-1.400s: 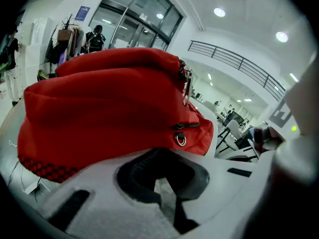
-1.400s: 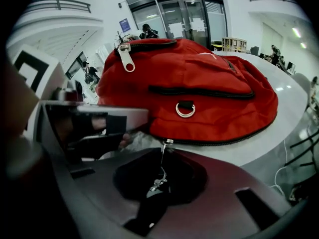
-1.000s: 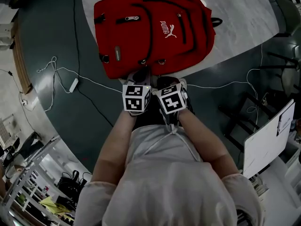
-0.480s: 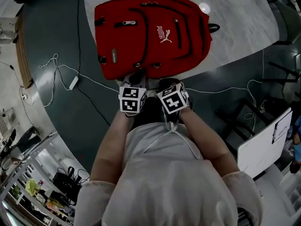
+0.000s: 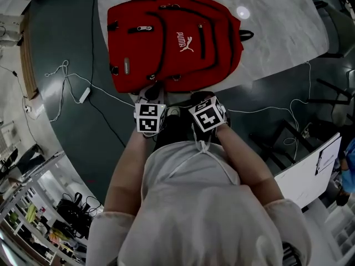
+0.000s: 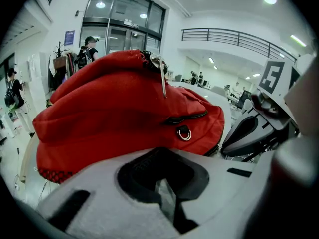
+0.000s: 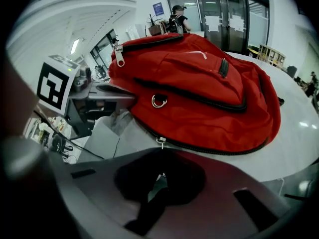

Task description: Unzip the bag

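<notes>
A red backpack [image 5: 166,37] lies flat on the white marble table [image 5: 277,32], its zips closed. Both grippers hover side by side at the table's near edge, just short of the bag's bottom end. The left gripper [image 5: 153,93] is shut with nothing in it, and the red fabric [image 6: 124,103] with a metal ring [image 6: 184,133] fills its view. The right gripper [image 5: 203,97] is also shut and empty. A small zip pull [image 7: 160,142] on the bag's [image 7: 199,83] lower seam sits just beyond its jaw tips, apart from them.
White cables and a power adapter [image 5: 85,96] trail over the dark floor left of the table. Chairs and a white board [image 5: 310,165] stand at the right. The person's body fills the lower head view. People stand far off by glass doors [image 7: 177,14].
The two marker cubes have drifted slightly apart, the left one moving left. The head camera has shifted a little. Both grippers stay shut near the bag's bottom edge.
</notes>
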